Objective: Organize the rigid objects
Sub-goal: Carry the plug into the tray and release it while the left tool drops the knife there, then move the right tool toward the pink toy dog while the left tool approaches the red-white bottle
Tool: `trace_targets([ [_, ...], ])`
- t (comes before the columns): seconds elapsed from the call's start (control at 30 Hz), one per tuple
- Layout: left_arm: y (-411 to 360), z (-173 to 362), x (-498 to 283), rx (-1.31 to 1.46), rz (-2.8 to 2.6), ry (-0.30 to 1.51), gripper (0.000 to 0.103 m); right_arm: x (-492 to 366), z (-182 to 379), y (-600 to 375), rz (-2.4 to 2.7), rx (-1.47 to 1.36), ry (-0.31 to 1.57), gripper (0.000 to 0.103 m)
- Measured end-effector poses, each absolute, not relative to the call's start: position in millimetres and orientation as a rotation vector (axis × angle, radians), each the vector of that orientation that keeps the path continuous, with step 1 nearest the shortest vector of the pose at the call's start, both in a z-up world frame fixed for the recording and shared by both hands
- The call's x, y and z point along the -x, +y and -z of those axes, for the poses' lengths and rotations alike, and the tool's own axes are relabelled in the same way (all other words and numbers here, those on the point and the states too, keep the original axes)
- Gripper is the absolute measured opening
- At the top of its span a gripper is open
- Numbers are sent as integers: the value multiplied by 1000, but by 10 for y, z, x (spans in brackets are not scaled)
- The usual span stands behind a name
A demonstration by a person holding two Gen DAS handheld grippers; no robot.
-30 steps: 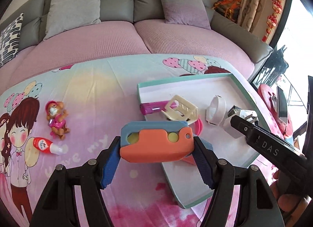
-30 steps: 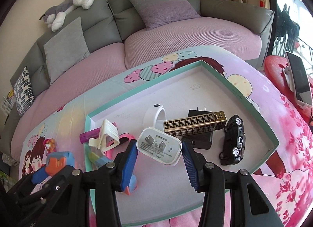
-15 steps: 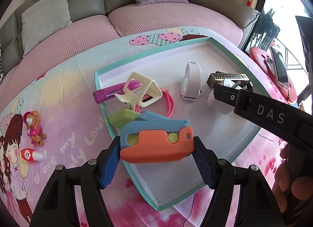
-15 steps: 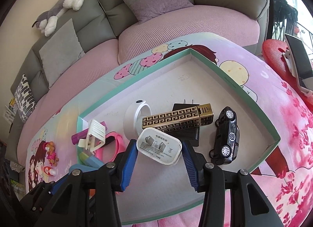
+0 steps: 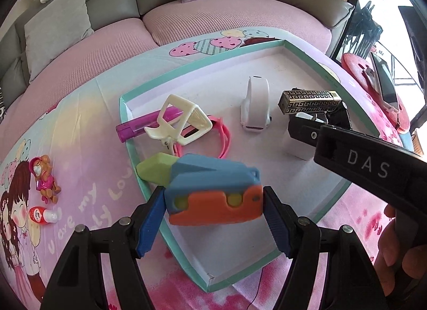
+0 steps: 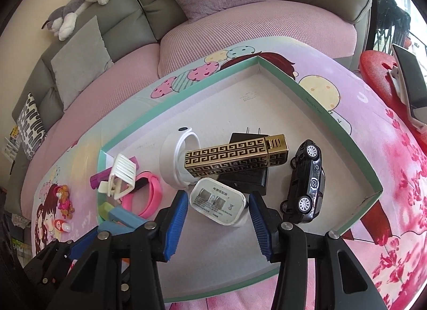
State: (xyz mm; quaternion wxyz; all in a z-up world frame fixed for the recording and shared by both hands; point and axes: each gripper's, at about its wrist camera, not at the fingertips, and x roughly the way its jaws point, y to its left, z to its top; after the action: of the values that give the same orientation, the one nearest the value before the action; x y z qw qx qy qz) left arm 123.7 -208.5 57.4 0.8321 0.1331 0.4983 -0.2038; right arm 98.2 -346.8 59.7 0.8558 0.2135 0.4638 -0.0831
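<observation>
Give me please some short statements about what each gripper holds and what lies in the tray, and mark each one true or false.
1. The left gripper holds the orange and blue toy. True.
2. The right gripper is empty. False: the white charger sits between its jaws.
3. The black toy car lies inside the tray. True.
4. The gold patterned box lies on the sofa. False: it lies in the tray, on the black adapter.
5. The small dog figure is in the tray. False: it lies outside, on the cloth.
</observation>
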Motion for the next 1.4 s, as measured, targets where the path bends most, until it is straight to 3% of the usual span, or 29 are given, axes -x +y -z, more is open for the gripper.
trace_targets([
  [0.07, -2063, -604, -1240, -275, 433, 1049, 74, -974, -642, -3460, 169, -445, 965, 60],
  [0.43, -1655, -825, -1349, -128, 349, 993, 76, -909, -849, -3482, 168, -461, 893, 61],
  [0.53, -1374, -880, -1437, -19, 261, 976, 92, -923, -849, -3469, 166, -459, 894, 61],
  [0.7, -1006, -959, -1473, 67, 144, 926, 92, -975, -822, -3356, 136, -441, 909, 61],
  [1.2, -463, -984, -1480, 190, -24, 873, 95, -1076, -905, -2768, 68, -271, 874, 74],
  [1.3, -405, -980, -1477, 203, -41, 872, 95, -1096, -908, -2615, 38, -237, 864, 86],
  [1.4, -338, -980, -1471, 219, -61, 867, 95, -1117, -892, -2481, -2, -234, 857, 88],
])
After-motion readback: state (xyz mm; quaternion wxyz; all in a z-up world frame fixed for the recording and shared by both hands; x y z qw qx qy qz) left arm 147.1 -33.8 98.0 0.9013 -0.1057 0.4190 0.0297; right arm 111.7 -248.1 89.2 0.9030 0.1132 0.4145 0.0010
